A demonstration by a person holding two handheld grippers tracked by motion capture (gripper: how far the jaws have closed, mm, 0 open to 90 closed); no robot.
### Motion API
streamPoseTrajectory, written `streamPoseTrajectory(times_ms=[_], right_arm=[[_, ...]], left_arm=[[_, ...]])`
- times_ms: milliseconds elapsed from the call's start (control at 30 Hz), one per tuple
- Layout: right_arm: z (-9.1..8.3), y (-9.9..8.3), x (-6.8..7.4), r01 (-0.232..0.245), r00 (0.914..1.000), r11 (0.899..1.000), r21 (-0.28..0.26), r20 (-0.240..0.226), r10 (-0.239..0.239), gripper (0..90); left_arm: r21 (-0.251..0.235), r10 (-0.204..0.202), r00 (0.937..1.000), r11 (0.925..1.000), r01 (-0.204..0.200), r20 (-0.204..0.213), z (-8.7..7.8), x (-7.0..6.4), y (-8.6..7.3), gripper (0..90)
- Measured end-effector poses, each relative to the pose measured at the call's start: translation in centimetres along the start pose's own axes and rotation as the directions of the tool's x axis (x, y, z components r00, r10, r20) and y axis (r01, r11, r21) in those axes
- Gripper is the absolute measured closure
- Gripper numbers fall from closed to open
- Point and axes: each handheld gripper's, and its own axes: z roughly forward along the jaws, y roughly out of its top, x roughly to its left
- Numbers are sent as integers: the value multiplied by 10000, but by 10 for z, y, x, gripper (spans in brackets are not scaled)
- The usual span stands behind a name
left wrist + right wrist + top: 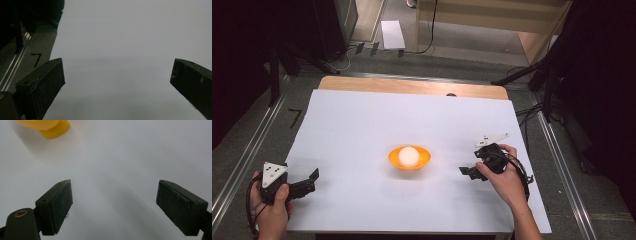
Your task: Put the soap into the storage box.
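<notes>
An orange bowl point(424, 159) sits near the middle of the white table cover point(362, 125) and holds a pale round ball point(409, 156). My left gripper point(312, 180) rests at the cover's near left corner, jaws open over bare white surface point(117, 72). To the bowl's right, my right gripper point(469, 164) is also open with nothing between its jaws, a short way from the bowl. In the right gripper view the bowl's orange base point(53, 128) peeks in at the top left, beyond the gripper's open jaws point(115, 202).
The wooden table edge point(412, 86) shows beyond the cover. Metal rails point(242, 160) run along both sides of the table. Black tape marks point(294, 117) lie on the floor at the left. A white sheet point(392, 34) lies on the floor at the back.
</notes>
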Motion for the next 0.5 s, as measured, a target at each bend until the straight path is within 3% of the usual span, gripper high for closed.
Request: streamPoseTrajectory(times_ms=[500], right_arm=[[-12, -47, -14, -704, 9975, 9934, -903, 12, 708, 143]], left_arm=[[17, 10, 10000, 10000, -10, -36, 0, 0, 0, 0]])
